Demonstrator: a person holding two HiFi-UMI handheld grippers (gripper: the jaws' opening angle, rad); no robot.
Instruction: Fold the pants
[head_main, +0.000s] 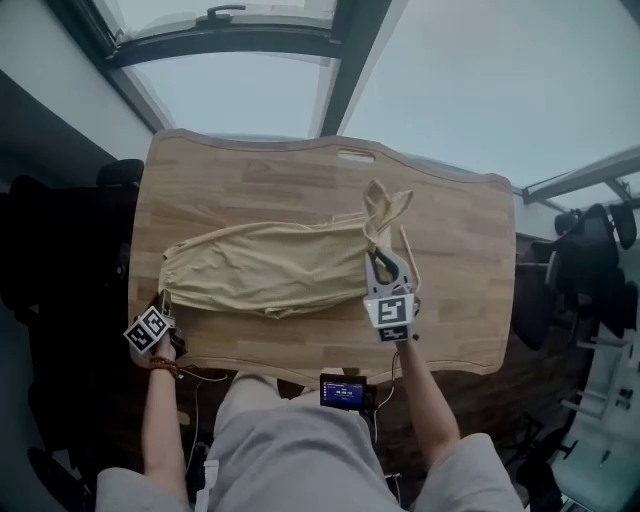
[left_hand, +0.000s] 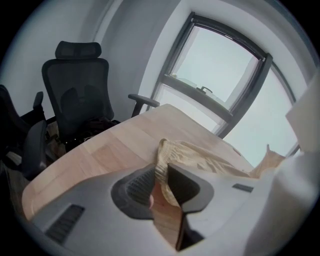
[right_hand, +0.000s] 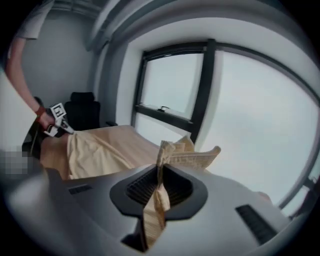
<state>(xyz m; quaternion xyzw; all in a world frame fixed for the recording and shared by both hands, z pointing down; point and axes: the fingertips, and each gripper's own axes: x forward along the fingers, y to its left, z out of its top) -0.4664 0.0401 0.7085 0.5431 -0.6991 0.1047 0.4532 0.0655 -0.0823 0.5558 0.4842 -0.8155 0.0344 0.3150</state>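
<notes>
Beige pants (head_main: 270, 265) lie lengthwise across the wooden table (head_main: 450, 230), waistband at the left. At the table's left front corner my left gripper (head_main: 165, 300) is shut on the elastic waistband (left_hand: 161, 150), which runs between its jaws (left_hand: 161, 172). My right gripper (head_main: 378, 255) is shut on the leg end, lifted above the table, and the cuffs (head_main: 385, 205) stick up past it. In the right gripper view a strip of fabric (right_hand: 159, 200) is pinched between its jaws (right_hand: 160, 175) and the rest of the pants (right_hand: 100, 150) stretches toward the left gripper (right_hand: 57, 125).
A black office chair (left_hand: 80, 95) stands beyond the table's left side, and more chairs (head_main: 590, 240) stand at the right. A window (left_hand: 220, 65) lies past the far edge. A small screen (head_main: 343, 392) sits at the near edge by the person's lap.
</notes>
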